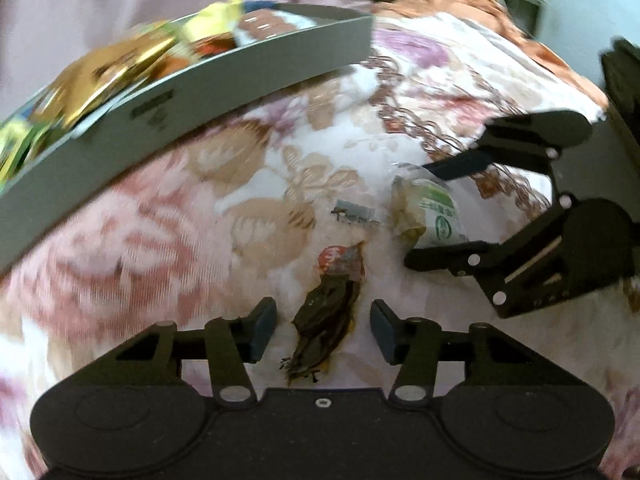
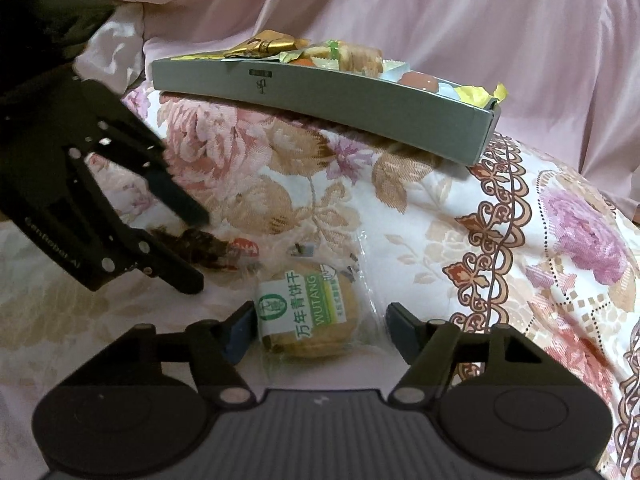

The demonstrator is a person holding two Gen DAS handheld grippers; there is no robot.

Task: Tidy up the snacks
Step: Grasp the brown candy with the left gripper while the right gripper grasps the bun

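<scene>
A dark brown snack packet (image 1: 326, 308) with a red end lies on the flowered bedcover. My left gripper (image 1: 323, 330) straddles it, and a gap shows between each pad and the packet. A round biscuit in a clear wrapper with a green and white label (image 2: 316, 316) lies just right of it. My right gripper (image 2: 322, 332) stands around it, its left pad right at the wrapper's edge and its right pad a little clear. The right wrist view shows the left gripper (image 2: 198, 250) over the dark packet (image 2: 218, 250). The left wrist view shows the right gripper (image 1: 420, 214) around the biscuit (image 1: 434, 212).
A long grey tray (image 2: 320, 96) sits further back on the bedcover, holding several wrapped snacks, among them gold and yellow ones; in the left wrist view the tray (image 1: 200, 92) is at the upper left. Pink fabric (image 2: 440, 20) rises behind it. The cover is soft and uneven.
</scene>
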